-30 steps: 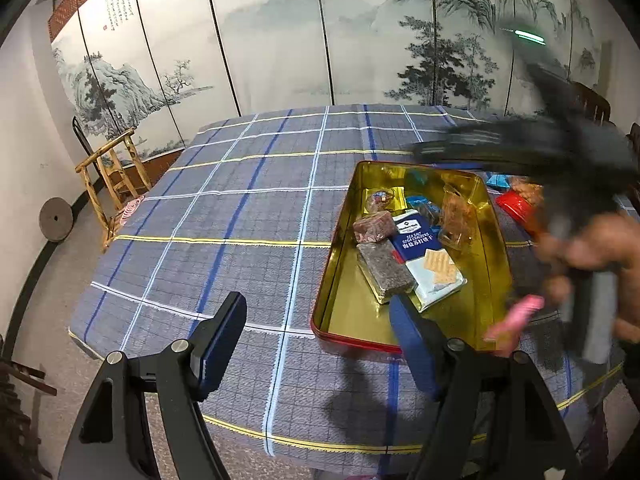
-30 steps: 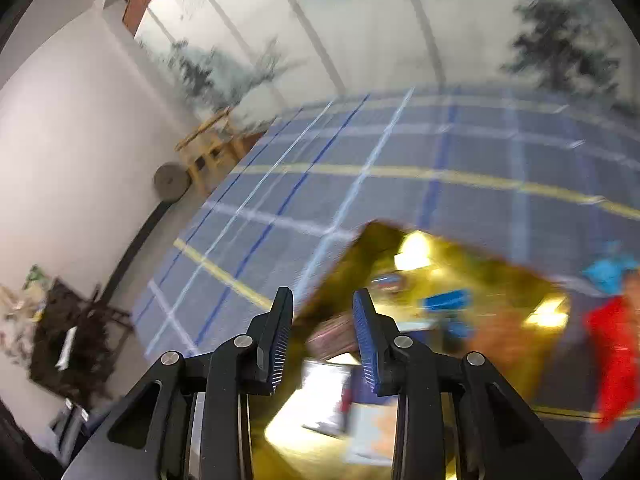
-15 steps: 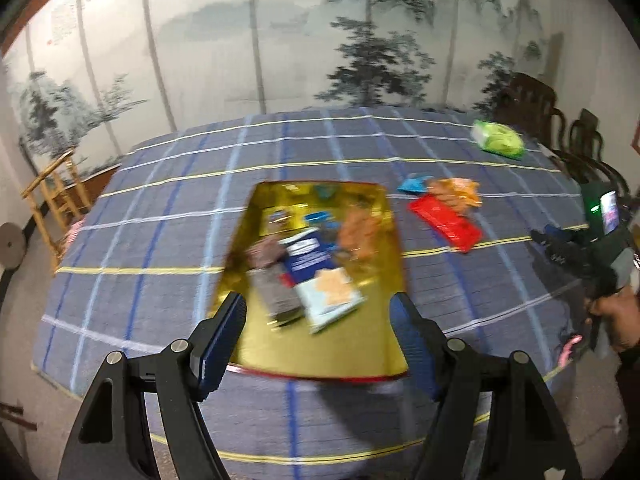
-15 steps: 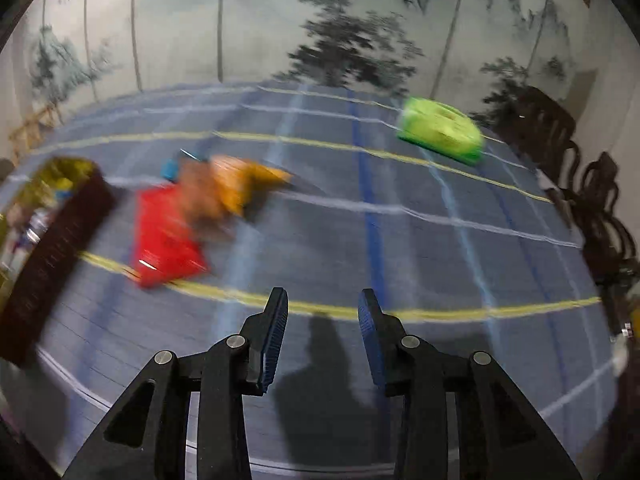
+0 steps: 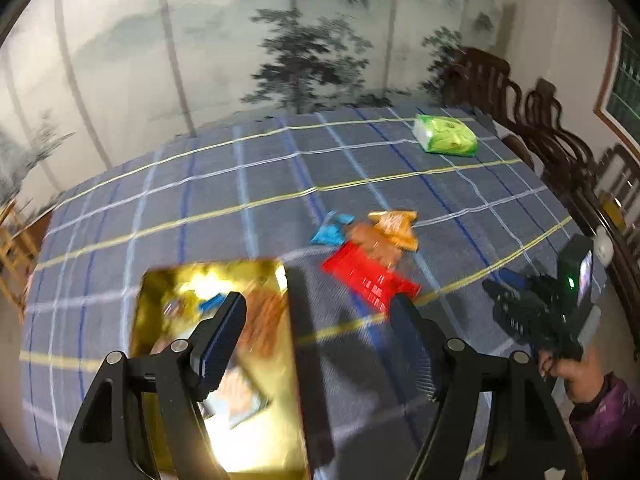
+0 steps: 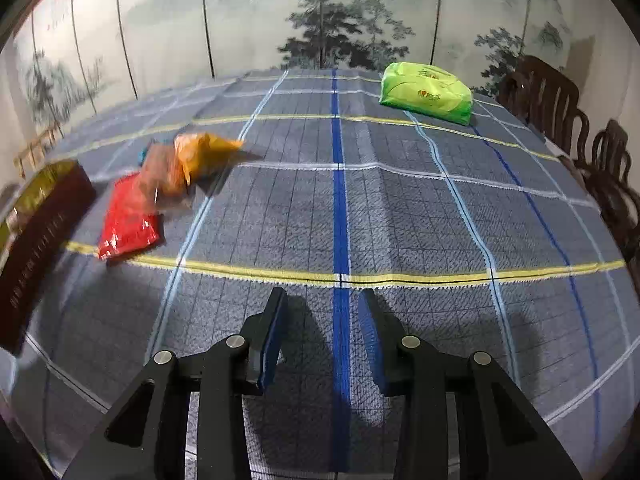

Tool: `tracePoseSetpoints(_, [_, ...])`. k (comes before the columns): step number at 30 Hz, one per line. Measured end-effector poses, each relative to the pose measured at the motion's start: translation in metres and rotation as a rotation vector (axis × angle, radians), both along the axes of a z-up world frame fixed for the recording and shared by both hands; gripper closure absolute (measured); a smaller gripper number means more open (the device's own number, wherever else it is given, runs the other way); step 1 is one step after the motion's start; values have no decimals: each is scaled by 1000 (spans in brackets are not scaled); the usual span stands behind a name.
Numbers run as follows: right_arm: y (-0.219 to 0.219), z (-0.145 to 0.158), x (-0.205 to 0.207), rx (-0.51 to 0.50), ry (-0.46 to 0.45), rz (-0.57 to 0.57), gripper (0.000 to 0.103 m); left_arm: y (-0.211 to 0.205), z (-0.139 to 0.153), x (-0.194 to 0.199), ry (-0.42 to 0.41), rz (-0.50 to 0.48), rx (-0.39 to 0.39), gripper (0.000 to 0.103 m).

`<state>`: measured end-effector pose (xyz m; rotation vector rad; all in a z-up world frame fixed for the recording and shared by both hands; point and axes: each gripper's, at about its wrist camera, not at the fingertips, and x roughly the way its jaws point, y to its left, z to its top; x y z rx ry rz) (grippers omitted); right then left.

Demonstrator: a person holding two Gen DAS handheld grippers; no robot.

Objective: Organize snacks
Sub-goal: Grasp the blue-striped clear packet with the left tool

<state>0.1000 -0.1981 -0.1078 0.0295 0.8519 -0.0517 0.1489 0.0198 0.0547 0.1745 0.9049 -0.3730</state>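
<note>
Snacks [image 6: 132,216] on checked tablecloth [image 6: 400,220] before painted screen [image 6: 240,20]; both jaws open, empty

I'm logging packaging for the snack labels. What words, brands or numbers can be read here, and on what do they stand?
None can be read.
Green pack: small logo and print, too small.
Red packet: print blurred.
Tin: row of marks on the dark side wall, blurred.
Orange packet: blurred.

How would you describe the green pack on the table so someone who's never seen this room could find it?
Start at the table covered with the blue-grey plaid tablecloth. Look to its far corner, near the dark carved wooden chairs. There the bright lime-green soft plastic pack lies alone, well apart from the cluster of red and orange snack packets beside the gold metal tin.
</note>
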Motion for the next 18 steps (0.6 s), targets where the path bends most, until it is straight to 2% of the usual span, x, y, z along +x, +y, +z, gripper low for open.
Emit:
tracePoseSetpoints(2, [0,0,-1,13,-8,3,64,-15,-5,34,28,-23,19,34])
tracePoseSetpoints(3, [1,0,-2,17,-12,4,65,-21,-9,49,49,-35,21,37])
tracePoseSetpoints(7, [7,-1,-2,4,-17,35,64,-47,-42,117,159,-50,68,44])
tracePoseSetpoints(10, [7,-1,-2,9,-18,40,64,-52,-66,153,262,-44,40,54])
tracePoseSetpoints(13, [6,-1,-3,34,-23,40,64,-61,-87,175,340,-69,31,53])
tracePoseSetpoints(18, [5,-1,-3,37,-24,41,64,-70,-109,187,366,-53,106,54])
